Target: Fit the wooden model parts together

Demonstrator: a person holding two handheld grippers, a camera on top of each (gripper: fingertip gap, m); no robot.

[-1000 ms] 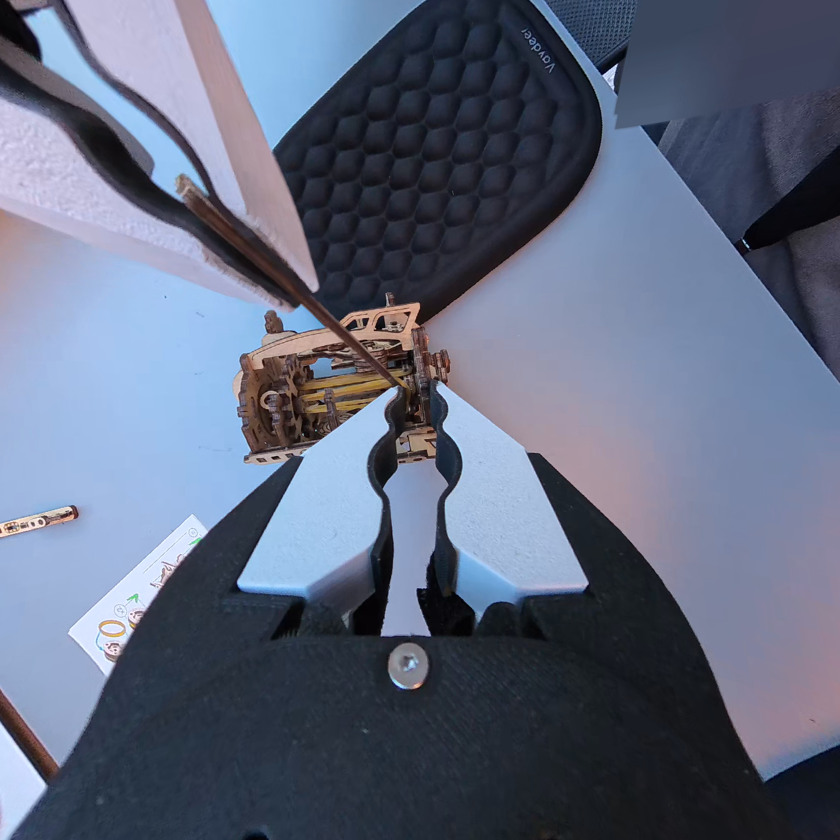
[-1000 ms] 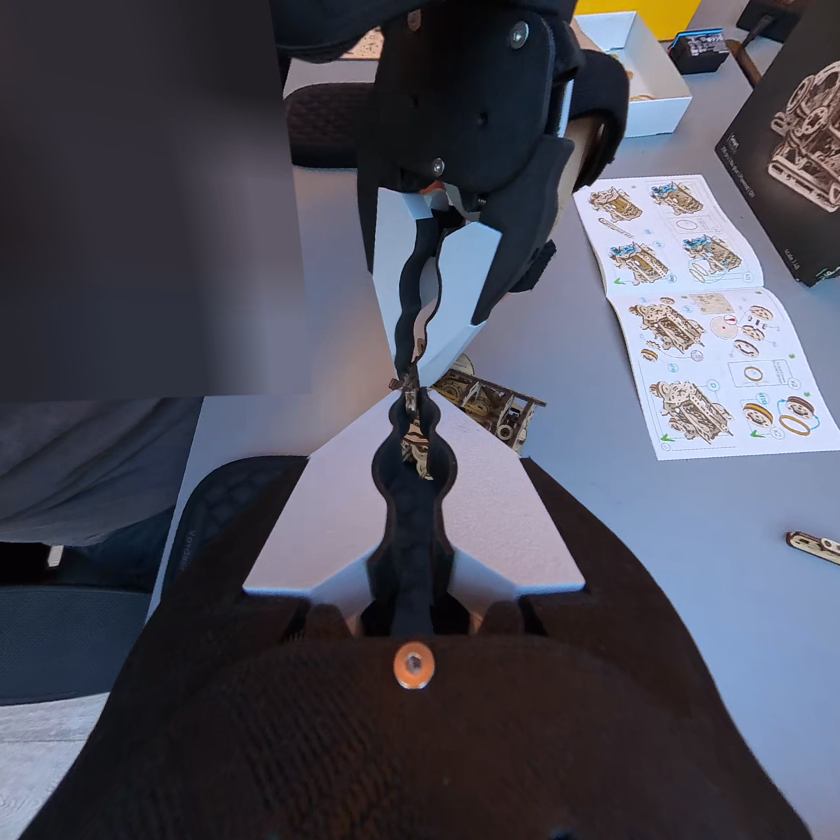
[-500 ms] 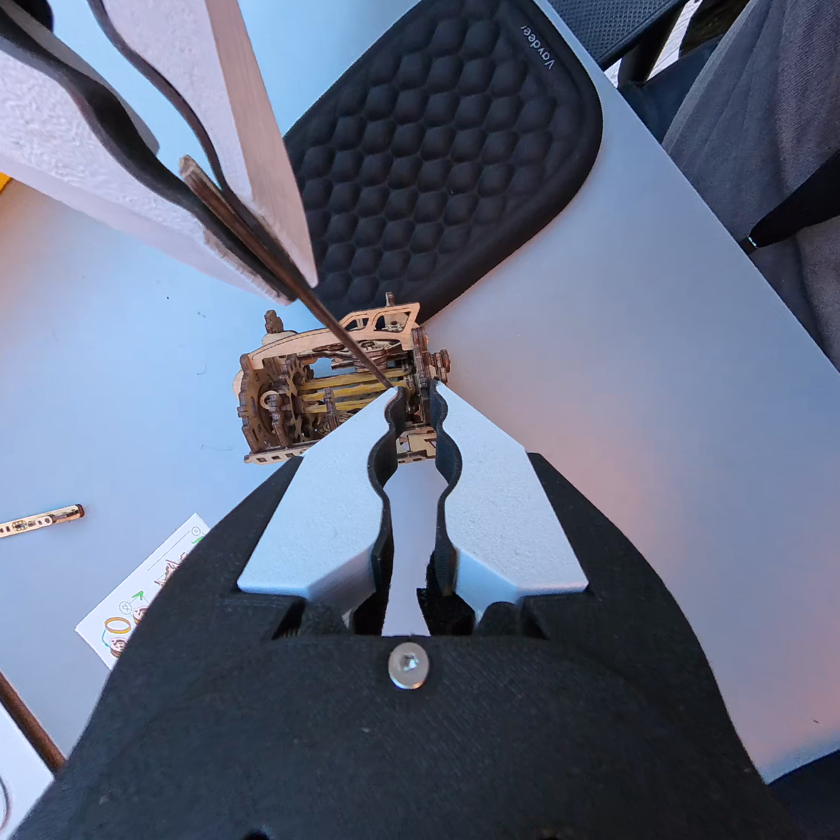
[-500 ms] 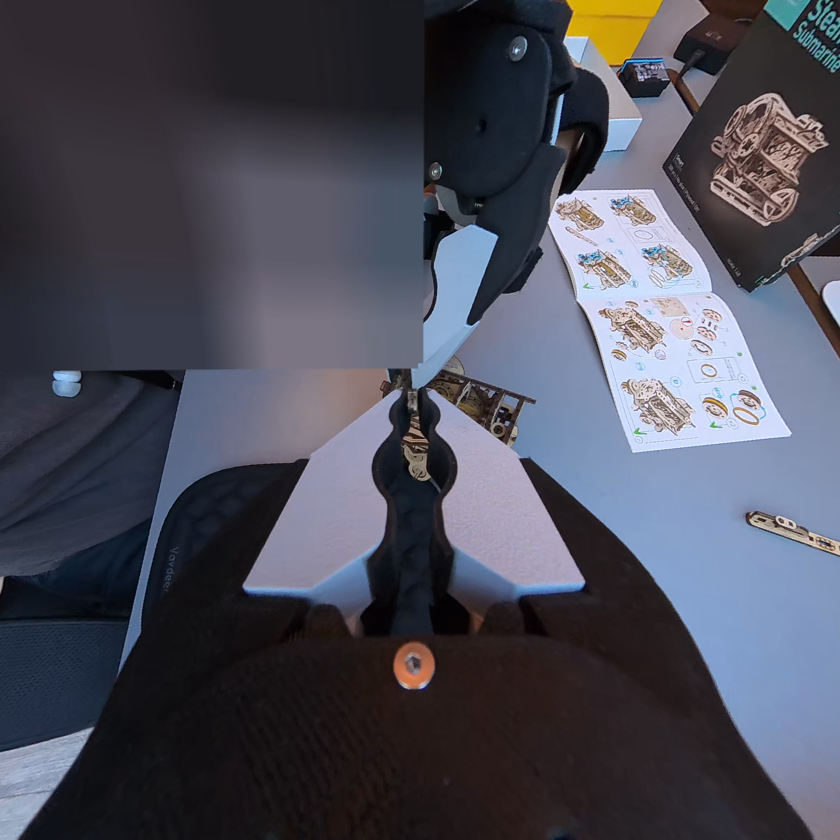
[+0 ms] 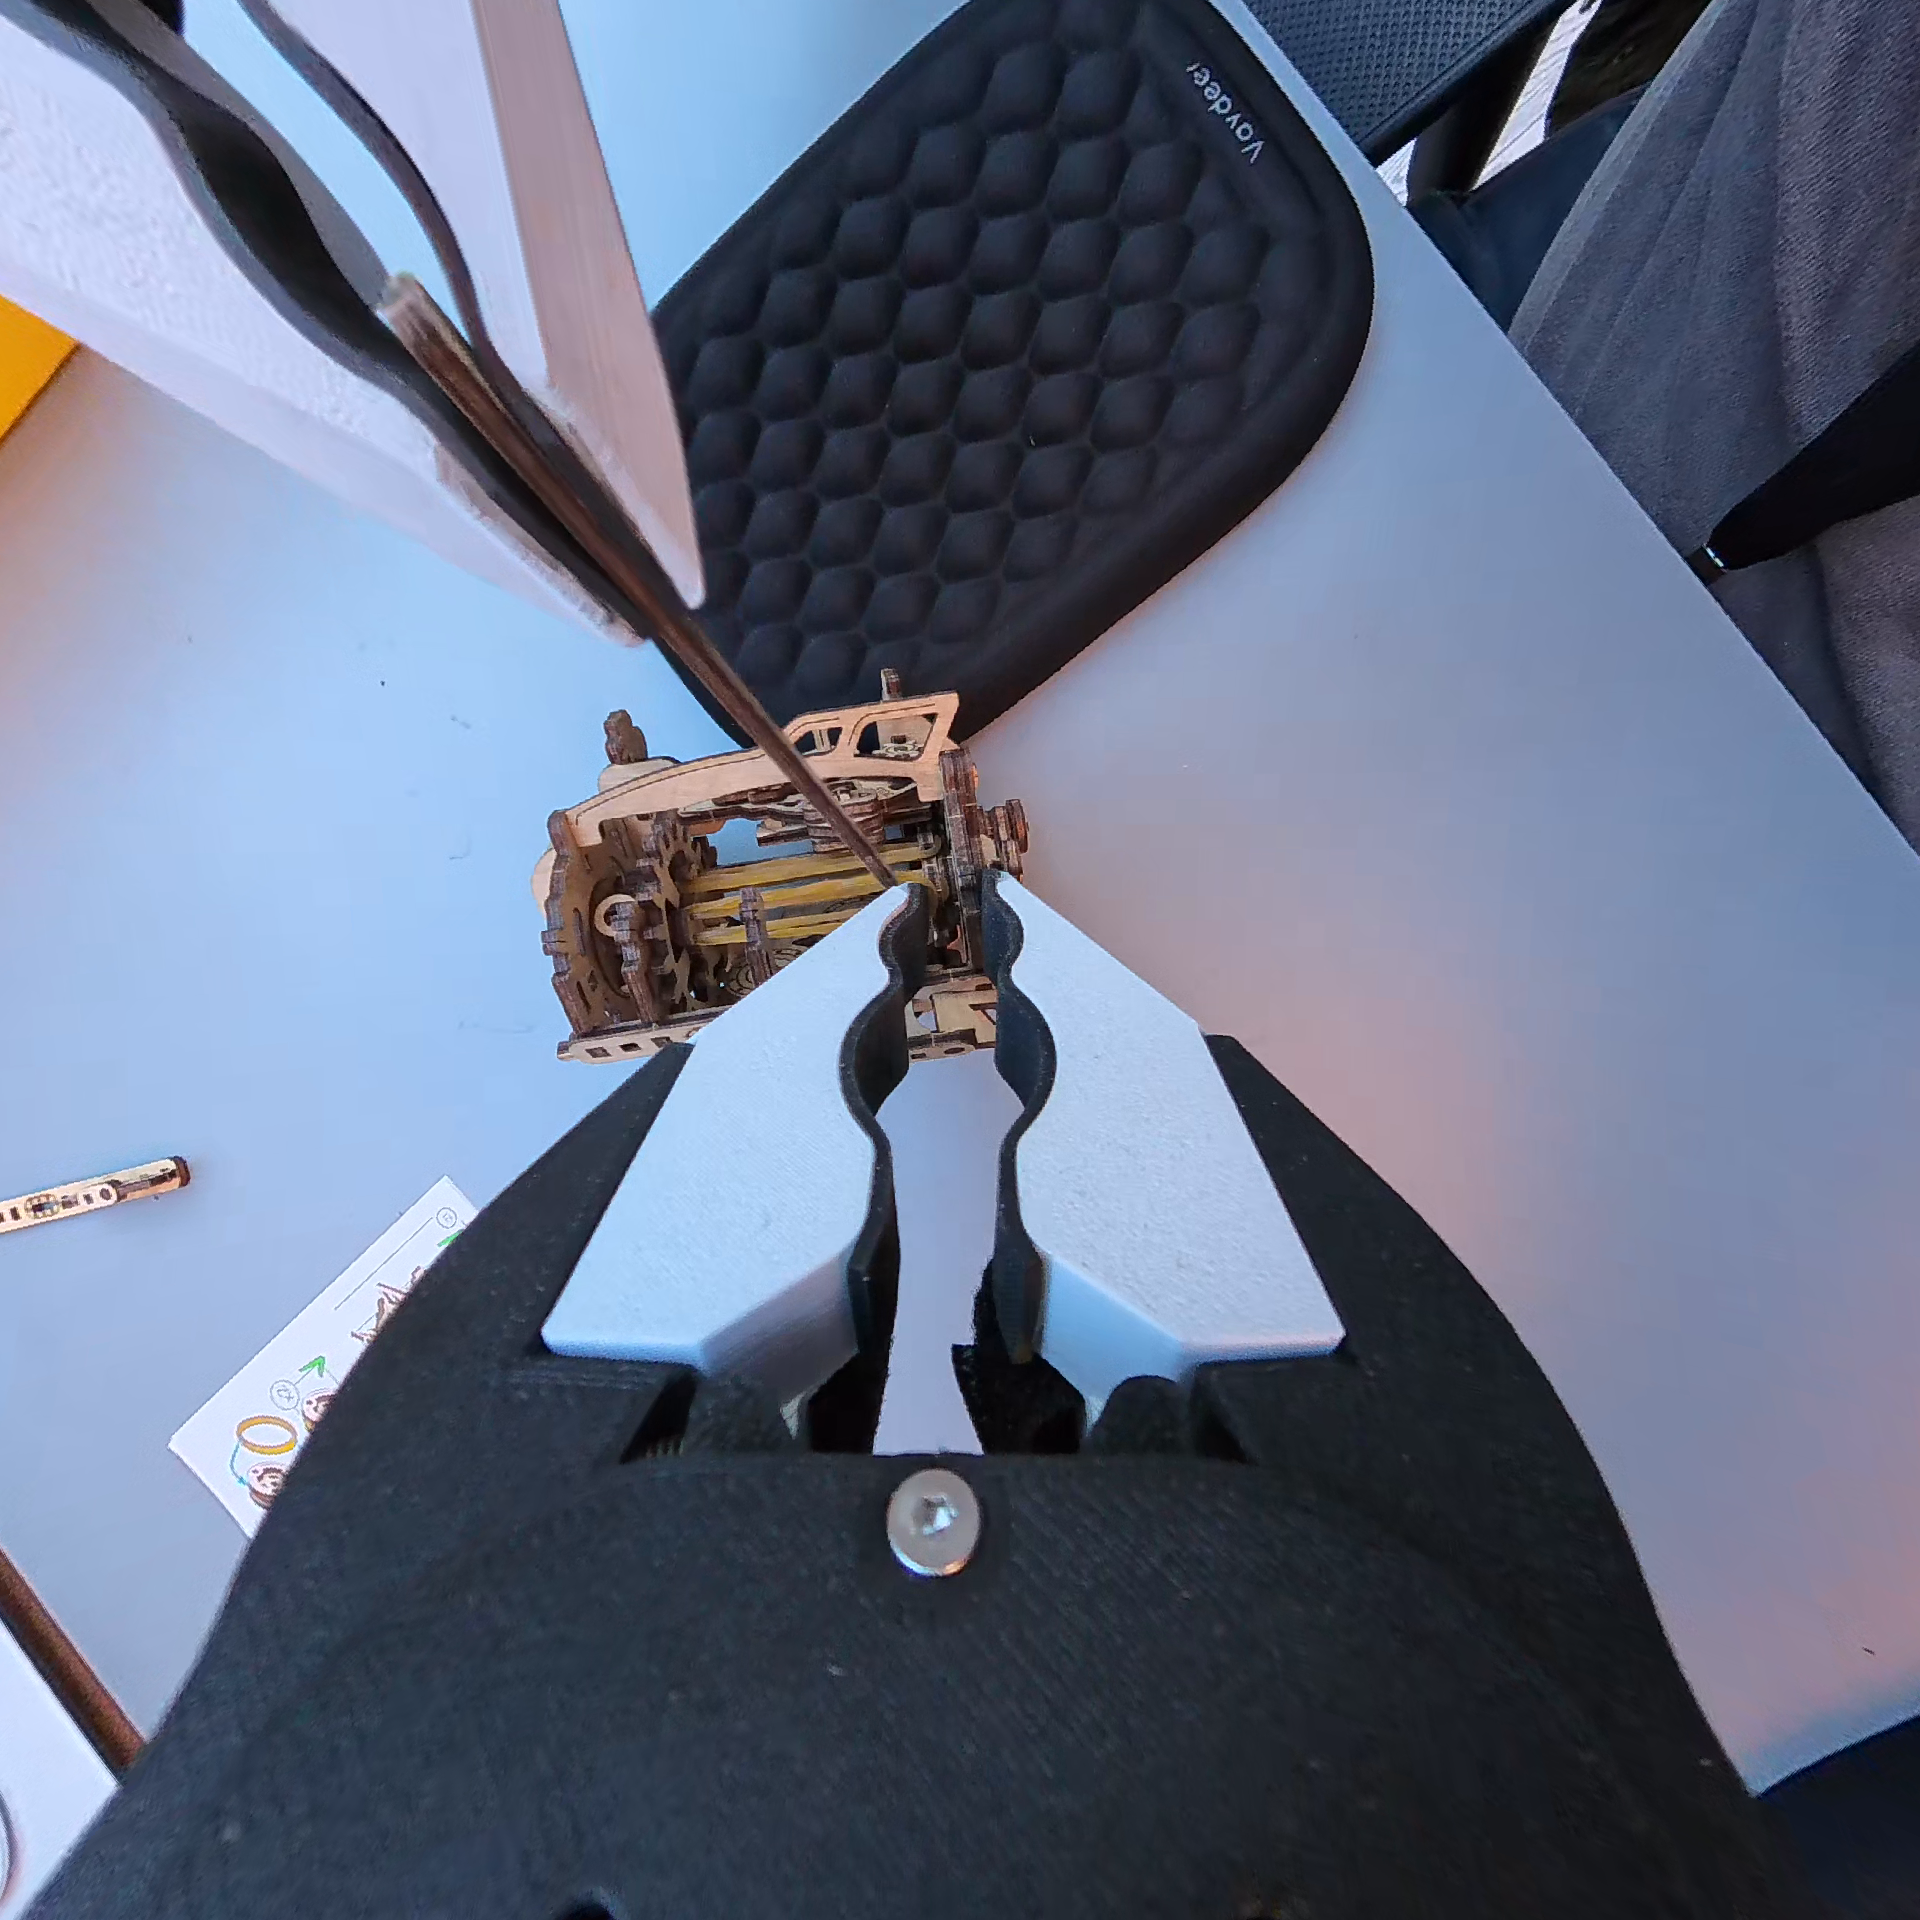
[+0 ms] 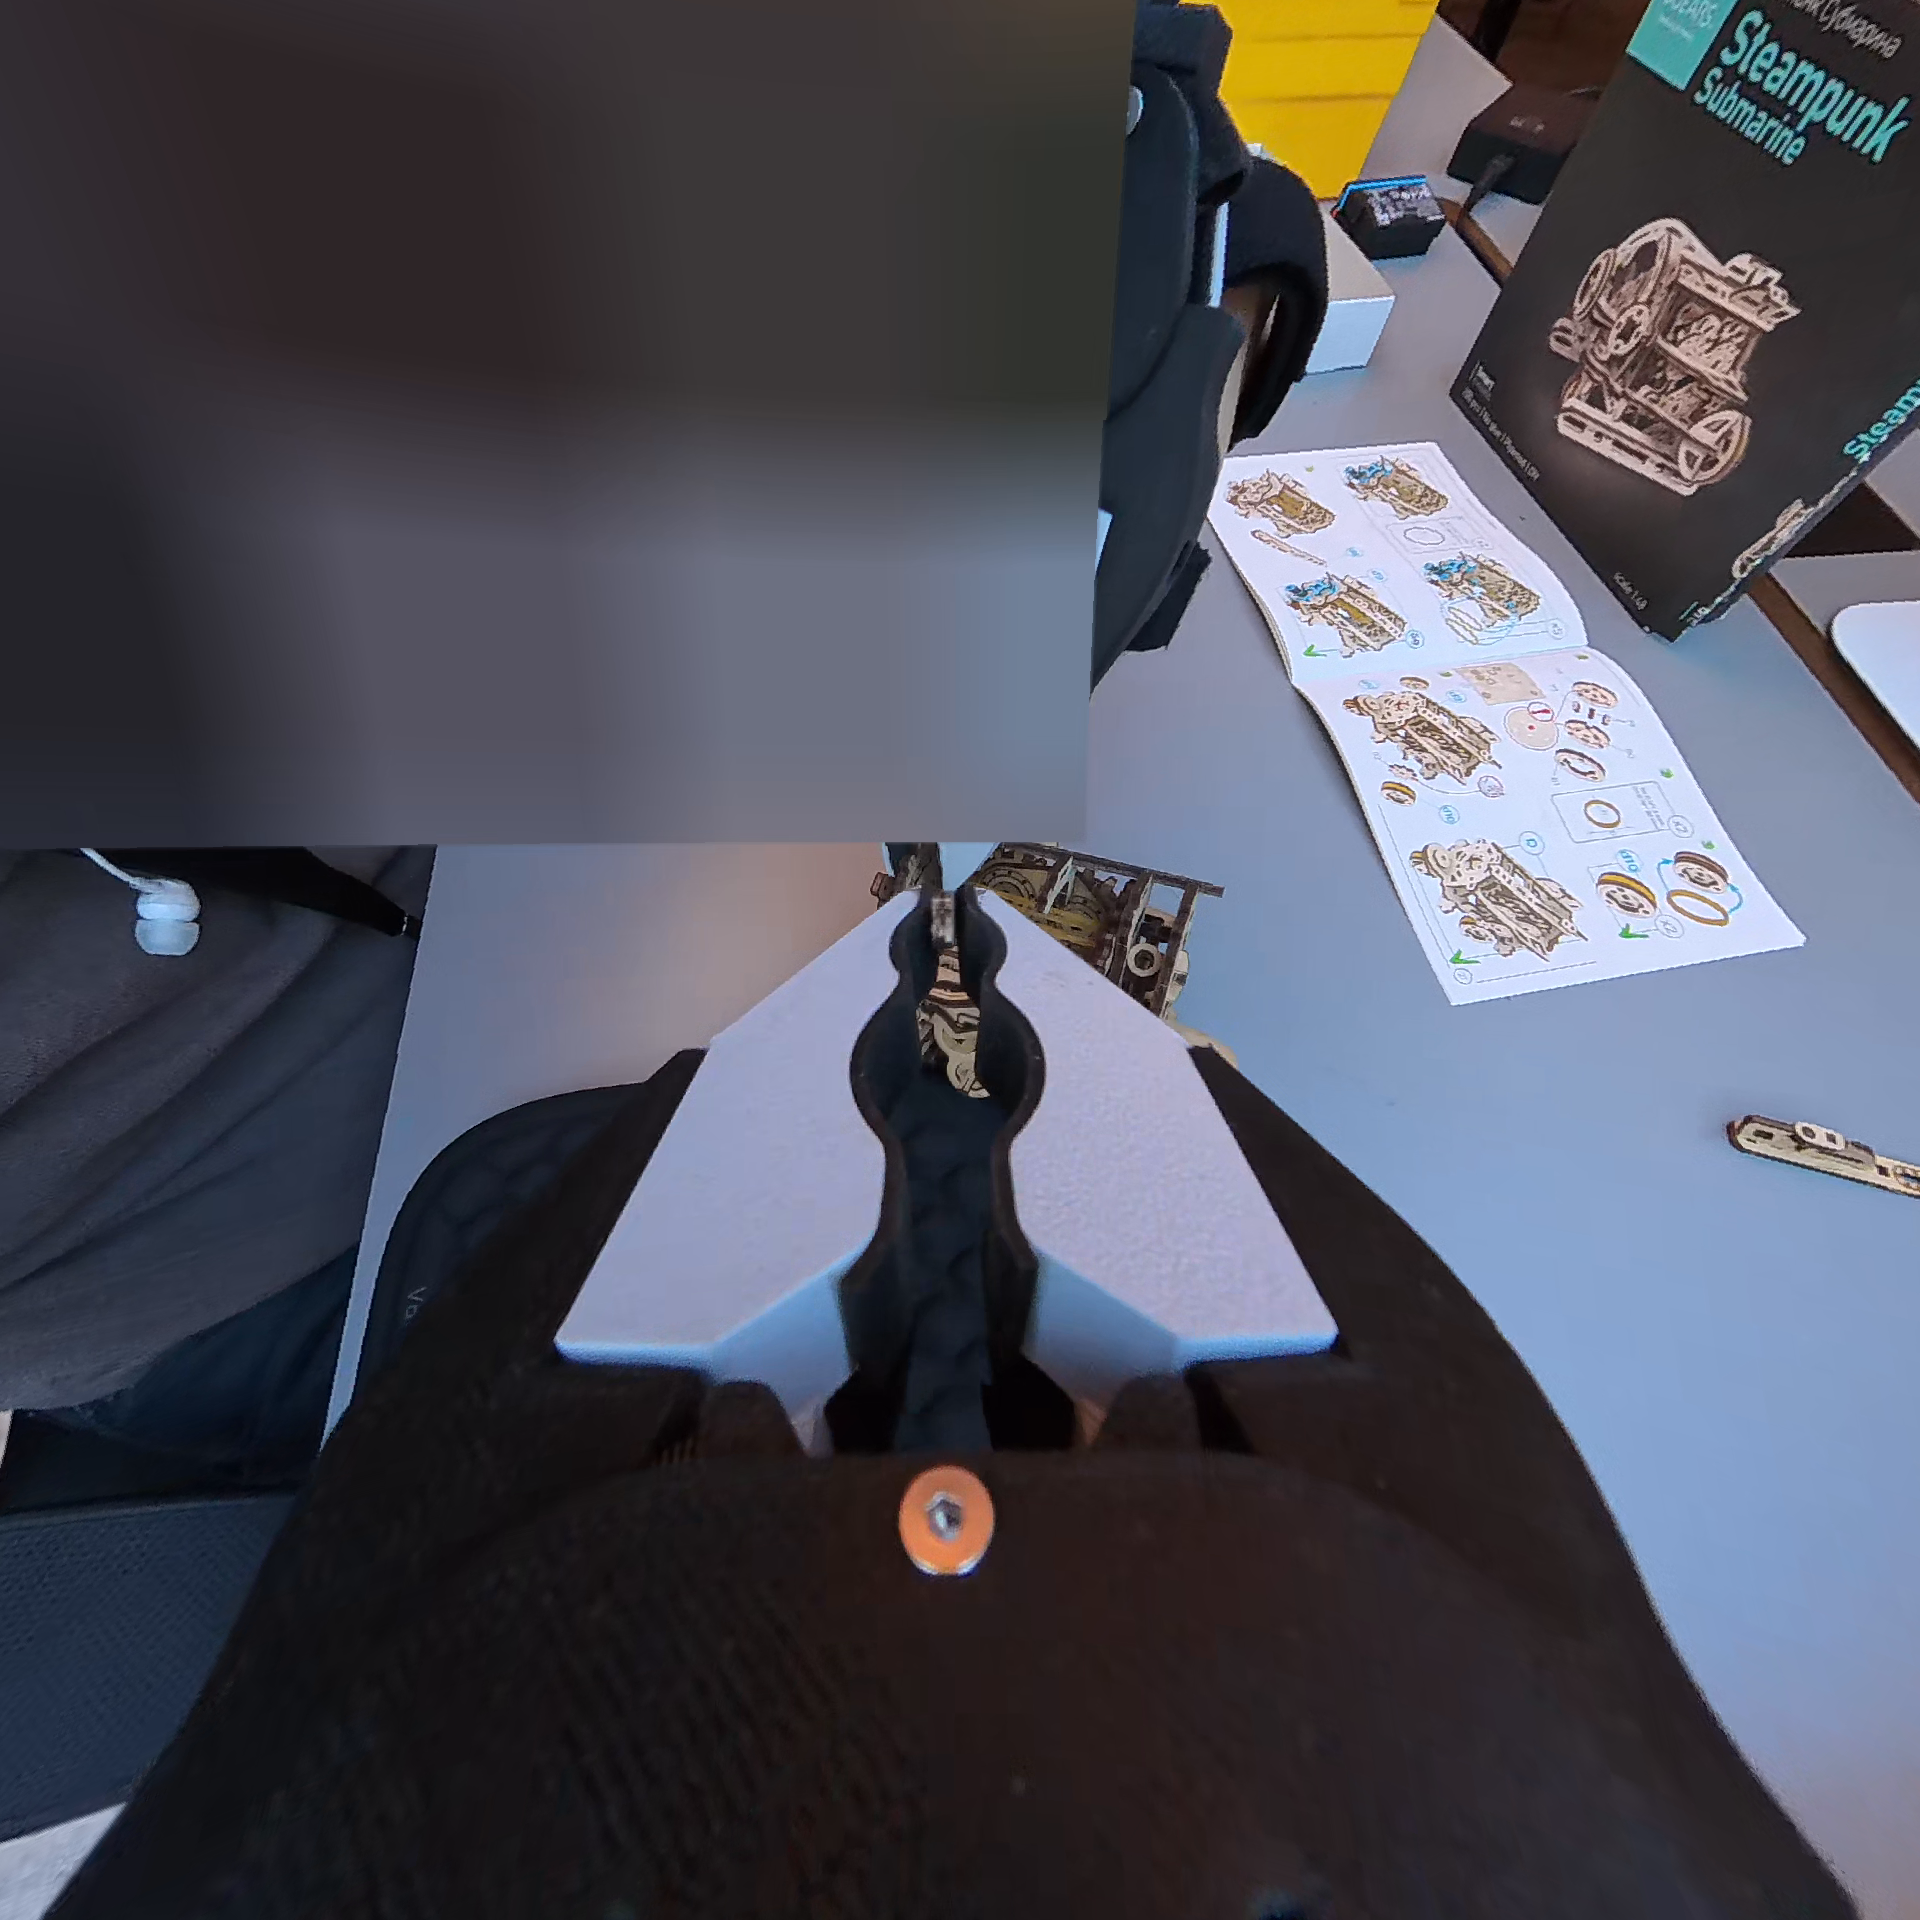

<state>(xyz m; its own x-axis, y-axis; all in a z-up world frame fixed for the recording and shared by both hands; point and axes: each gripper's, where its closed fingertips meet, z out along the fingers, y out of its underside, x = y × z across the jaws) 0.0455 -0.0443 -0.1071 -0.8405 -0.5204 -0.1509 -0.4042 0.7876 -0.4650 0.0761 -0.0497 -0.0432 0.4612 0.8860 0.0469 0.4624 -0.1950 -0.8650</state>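
Observation:
The wooden model [image 5: 665,914], a small frame of gears with yellow rubber bands, stands on the grey table [image 5: 1351,935]. My left gripper [image 5: 954,894] is shut on the model's right end plate. My right gripper [image 5: 655,618] comes in from the upper left, shut on a thin flat wooden part [image 5: 790,767] seen edge-on. The part's tip touches the model's top right next to my left finger. In the right wrist view the right gripper [image 6: 943,906] pinches the part [image 6: 951,1023], with the model [image 6: 1101,914] just beyond. A blur patch hides most of the left gripper [image 6: 1164,416].
A black honeycomb pad [image 5: 987,364] lies behind the model. A loose wooden strip [image 5: 94,1200] lies at the left. An open instruction booklet [image 6: 1507,727], the dark kit box [image 6: 1714,312] and a yellow box [image 6: 1309,83] stand beyond. The table edge [image 5: 1662,727] and a person's grey clothing are close. The grippers' ends are close to 7 cm from one another.
My right gripper has tilted and shifted slightly, and the part's tip has slid a little along the model's top. My left gripper and the model have stayed still.

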